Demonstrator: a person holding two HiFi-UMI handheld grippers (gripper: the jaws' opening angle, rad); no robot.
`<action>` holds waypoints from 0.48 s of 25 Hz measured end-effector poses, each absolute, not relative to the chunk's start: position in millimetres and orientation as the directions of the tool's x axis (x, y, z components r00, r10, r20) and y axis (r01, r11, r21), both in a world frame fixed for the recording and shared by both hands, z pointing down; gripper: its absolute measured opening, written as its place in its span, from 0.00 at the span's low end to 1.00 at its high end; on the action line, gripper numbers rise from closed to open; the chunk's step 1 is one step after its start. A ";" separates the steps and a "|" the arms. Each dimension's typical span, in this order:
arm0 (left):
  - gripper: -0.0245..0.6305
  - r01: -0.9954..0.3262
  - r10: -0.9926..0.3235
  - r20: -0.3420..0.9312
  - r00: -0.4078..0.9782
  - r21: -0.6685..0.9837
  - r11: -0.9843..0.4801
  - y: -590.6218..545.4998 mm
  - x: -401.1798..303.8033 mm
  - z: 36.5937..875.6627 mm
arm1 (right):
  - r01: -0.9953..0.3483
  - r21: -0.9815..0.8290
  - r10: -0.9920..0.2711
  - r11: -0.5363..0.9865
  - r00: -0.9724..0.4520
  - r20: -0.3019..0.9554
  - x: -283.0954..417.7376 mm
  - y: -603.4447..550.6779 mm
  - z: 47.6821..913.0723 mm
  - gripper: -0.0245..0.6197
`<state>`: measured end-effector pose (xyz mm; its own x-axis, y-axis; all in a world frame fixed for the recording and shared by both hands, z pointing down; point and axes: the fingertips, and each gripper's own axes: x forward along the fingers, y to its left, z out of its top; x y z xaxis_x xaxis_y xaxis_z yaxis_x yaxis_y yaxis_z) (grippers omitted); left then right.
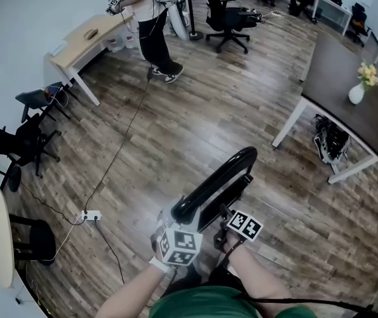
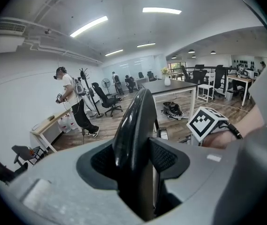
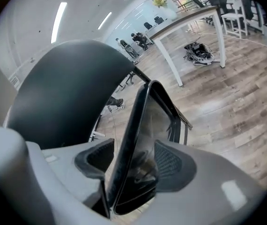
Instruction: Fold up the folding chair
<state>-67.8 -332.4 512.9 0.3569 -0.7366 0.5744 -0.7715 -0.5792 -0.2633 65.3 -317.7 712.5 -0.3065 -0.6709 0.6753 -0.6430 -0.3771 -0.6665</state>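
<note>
A black folding chair [image 1: 215, 184] stands on the wood floor just in front of me, its curved backrest [image 2: 136, 121] nearest. My left gripper [image 1: 176, 216] sits on the backrest's top edge, and in the left gripper view both pads [image 2: 168, 158] press against it. My right gripper [image 1: 227, 214] is at the thin seat panel [image 3: 133, 135] beside the backrest [image 3: 68, 93]. The panel's edge stands between the right jaws with a gap at the left pad [image 3: 96, 158]. The chair's metal frame [image 3: 175, 111] shows beyond the seat.
A dark-topped white table [image 1: 341, 78] with a flower vase [image 1: 358, 91] stands at the right, a bag [image 1: 331, 141] under it. A cable and power strip [image 1: 91, 214] lie to the left. A person [image 1: 156, 25] stands by a wooden desk [image 1: 86, 42] at the back.
</note>
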 end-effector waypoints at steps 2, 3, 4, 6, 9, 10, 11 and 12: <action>0.36 -0.773 -0.739 0.573 0.355 -0.264 -0.576 -329.8 -66.5 513.2 | -0.653 -0.672 -0.700 -0.350 -0.294 0.651 76.7 -315.3 696.3 0.45; 0.36 -0.773 -0.738 0.574 0.354 -0.264 -0.577 -328.5 -65.1 513.4 | -0.660 -0.674 -0.717 -0.332 -0.288 0.635 82.7 -315.0 685.9 0.45; 0.36 -0.772 -0.738 0.574 0.355 -0.265 -0.578 -327.6 -63.5 513.5 | -0.667 -0.677 -0.734 -0.310 -0.284 0.616 88.5 -315.1 674.2 0.45; 0.36 -0.770 -0.737 0.575 0.356 -0.266 -0.580 -326.8 -61.0 513.3 | -0.685 -0.684 -0.770 -0.252 -0.287 0.570 97.9 -316.4 647.3 0.44; 0.36 -0.771 -0.733 0.579 0.355 -0.262 -0.581 -327.0 -60.5 513.2 | -0.727 -0.676 -0.815 -0.121 -0.316 0.486 104.4 -317.5 598.9 0.38; 0.36 -0.772 -0.733 0.580 0.355 -0.261 -0.580 -327.2 -60.6 512.9 | -0.743 -0.665 -0.827 -0.072 -0.328 0.456 105.5 -316.9 581.5 0.36; 0.36 -0.772 -0.733 0.580 0.355 -0.261 -0.580 -326.9 -60.7 512.4 | -0.759 -0.651 -0.839 -0.024 -0.338 0.426 106.5 -315.7 564.1 0.32; 0.36 -0.771 -0.733 0.580 0.356 -0.260 -0.581 -325.9 -61.0 512.2 | -0.774 -0.633 -0.851 0.019 -0.345 0.396 107.7 -313.5 547.0 0.30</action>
<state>-61.0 -325.9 512.2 0.3556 -0.7327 0.5803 -0.7714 -0.5806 -0.2604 107.7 -313.5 547.0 -0.3451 -0.8508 0.3962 -0.7741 0.0194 -0.6327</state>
